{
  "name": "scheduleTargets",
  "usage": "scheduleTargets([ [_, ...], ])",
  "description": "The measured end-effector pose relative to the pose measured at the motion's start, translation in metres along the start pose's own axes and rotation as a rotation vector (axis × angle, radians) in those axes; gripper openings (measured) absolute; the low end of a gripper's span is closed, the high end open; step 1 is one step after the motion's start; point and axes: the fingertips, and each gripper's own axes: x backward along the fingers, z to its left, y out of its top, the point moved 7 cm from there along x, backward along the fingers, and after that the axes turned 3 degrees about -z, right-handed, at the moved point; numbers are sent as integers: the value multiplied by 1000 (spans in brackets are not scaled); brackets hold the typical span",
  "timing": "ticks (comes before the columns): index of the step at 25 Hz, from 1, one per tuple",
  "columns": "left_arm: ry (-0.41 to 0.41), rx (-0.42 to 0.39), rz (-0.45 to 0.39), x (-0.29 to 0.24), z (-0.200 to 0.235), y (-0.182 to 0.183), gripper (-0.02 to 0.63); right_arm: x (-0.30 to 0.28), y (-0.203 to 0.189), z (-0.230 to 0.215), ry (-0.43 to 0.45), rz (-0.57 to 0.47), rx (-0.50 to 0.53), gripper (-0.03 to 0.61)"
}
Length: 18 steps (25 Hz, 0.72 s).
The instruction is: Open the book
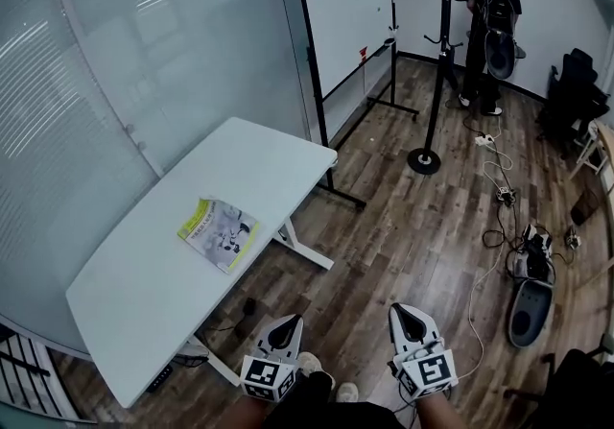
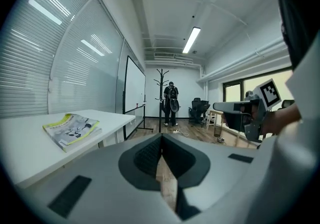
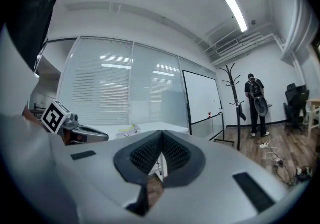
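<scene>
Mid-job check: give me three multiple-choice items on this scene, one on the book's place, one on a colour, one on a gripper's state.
1. Where does the book lie?
A. on the floor
B. on the white table
C. on a chair

2. What colour is the band along the book's cover?
A. yellow-green
B. red
C. blue

3. How do the jaws of the right gripper stand?
A. wide apart
B. together, with nothing between them
C. clamped on the book

Answers:
1. B, the book rests flat on the tabletop.
2. A, a yellow-green strip edges the cover in the head view.
3. B, the pads meet in the right gripper view, and the book lies apart on the table.
</scene>
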Motion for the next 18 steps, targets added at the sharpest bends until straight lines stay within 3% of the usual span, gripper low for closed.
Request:
scheduleTargets([
  [10,121,-2,-10,-11,91,11,11,-110,6,33,128,-49,27,5],
  [13,151,5,-34,-15,114,20,11,-146,7,49,217,-20,42,5],
  [18,197,36,-61,-10,150,26,11,-200,5,77,278,108,31,5],
])
